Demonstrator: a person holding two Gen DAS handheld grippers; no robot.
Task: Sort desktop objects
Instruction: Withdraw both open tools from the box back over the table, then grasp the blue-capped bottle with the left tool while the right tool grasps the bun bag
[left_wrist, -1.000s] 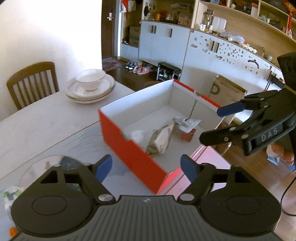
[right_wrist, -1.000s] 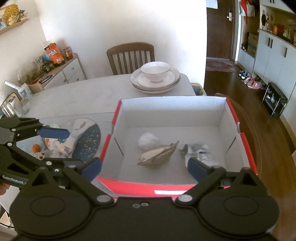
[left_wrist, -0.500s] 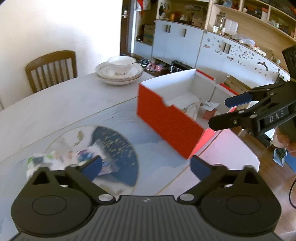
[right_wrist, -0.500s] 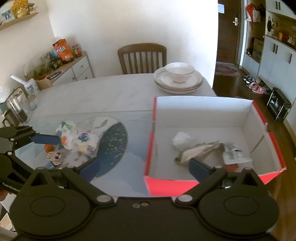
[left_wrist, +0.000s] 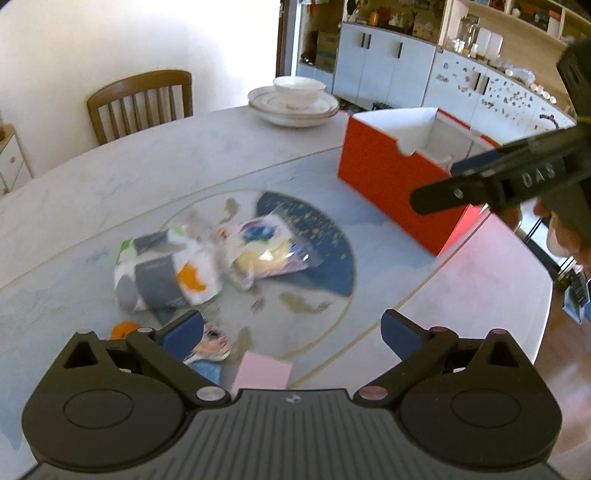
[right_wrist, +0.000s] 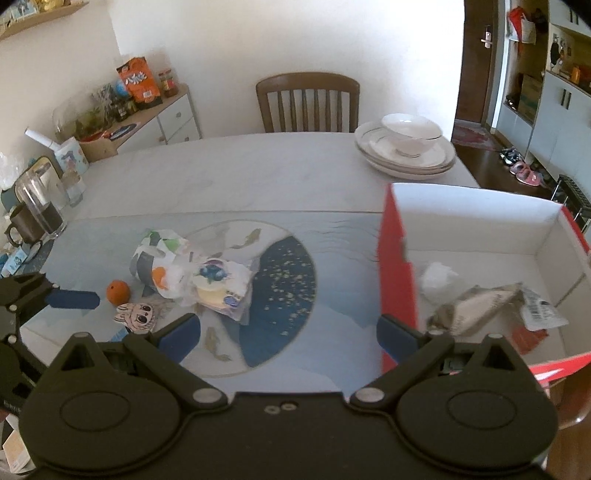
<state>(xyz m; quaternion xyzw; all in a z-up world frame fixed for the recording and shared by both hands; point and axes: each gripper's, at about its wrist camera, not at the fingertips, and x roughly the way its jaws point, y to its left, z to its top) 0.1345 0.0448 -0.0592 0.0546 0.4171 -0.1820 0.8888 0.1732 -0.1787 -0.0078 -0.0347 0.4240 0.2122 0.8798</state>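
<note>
Both grippers had swung from the red box (right_wrist: 397, 266) back to the table (left_wrist: 110, 177). Left gripper (left_wrist: 291, 332): wide open, empty. Right gripper (right_wrist: 288, 332): open, empty. Snack packets (right_wrist: 221, 284), orange (right_wrist: 118, 291) remained unsorted, mid-table.

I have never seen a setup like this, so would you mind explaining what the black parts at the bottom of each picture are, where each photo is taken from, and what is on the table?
There is no robot here: a person holds a two-finger gripper in each hand, and a wide-angle camera on each looks along its fingers. The black shapes at the bottom are those tools. One picture comes from the left gripper, the other from the right gripper; each also shows the other tool at its edge. Both are open and hold nothing. On the table lie crumpled snack packets, a small orange, a cartoon sticker, stacked plates with a bowl, and a red box already containing some wrappers.
</note>
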